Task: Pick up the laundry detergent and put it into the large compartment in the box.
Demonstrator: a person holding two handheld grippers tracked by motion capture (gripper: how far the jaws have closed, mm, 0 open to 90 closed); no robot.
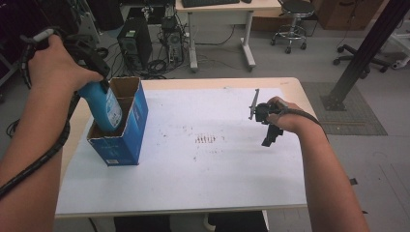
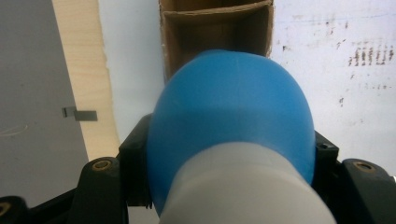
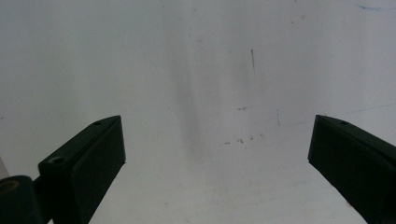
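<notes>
Left gripper clamps blue bottle, its base hidden inside box (right gripper spread).

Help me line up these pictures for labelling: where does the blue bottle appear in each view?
High view: blue bottle at the left, lower end inside the open blue box, neck in the left gripper.
Left gripper view: it bulges across the centre between the jaws, above the box's cardboard compartment.
Right gripper view: not in it; open jaws over the white sheet.
Shared landmark: the white sheet, stained.
</notes>
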